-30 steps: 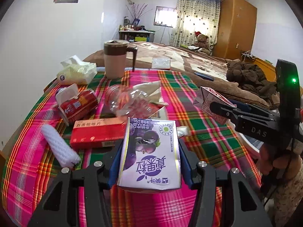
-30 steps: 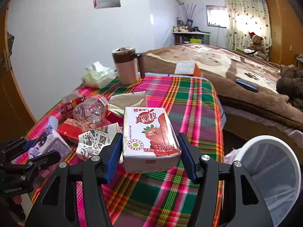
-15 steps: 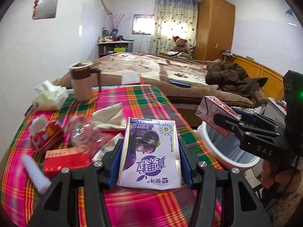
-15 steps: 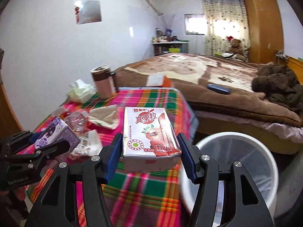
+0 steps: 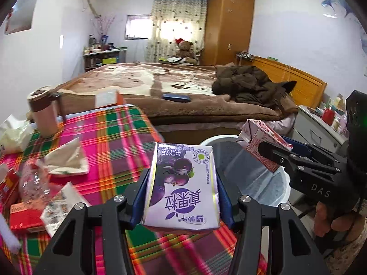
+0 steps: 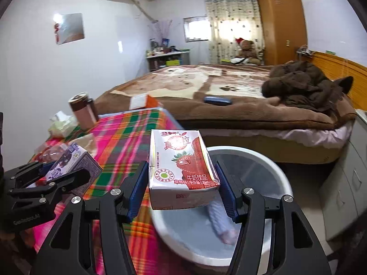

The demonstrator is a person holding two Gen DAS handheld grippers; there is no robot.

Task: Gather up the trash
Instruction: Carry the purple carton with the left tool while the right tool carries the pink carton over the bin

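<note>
Purple carton (image 5: 182,184) sits clamped between the jaws of the left gripper (image 5: 182,197), held above the near edge of the counter (image 5: 119,142), just short of the white bin (image 5: 281,183). The right gripper (image 6: 182,191) has its jaws closed on a red strawberry carton (image 6: 181,167), which hangs over the bin's rim (image 6: 252,154). So two cartons are lifted and neither is dropped yet.

Inside the bin one pale ribbed piece (image 6: 219,220) lies already, so some collecting looks done.

Left on the plaid cloth, by my count: one red flat box (image 5: 24,214), one printed wrapper (image 5: 62,202), one crushed clear bottle (image 5: 34,180), one crumpled tissue (image 5: 66,160), one white foam sleeve (image 5: 8,238) at the frame's edge. Further back stand one brown-lidded mug (image 5: 43,110) and one tissue pack (image 5: 11,135), likely not trash.
</note>
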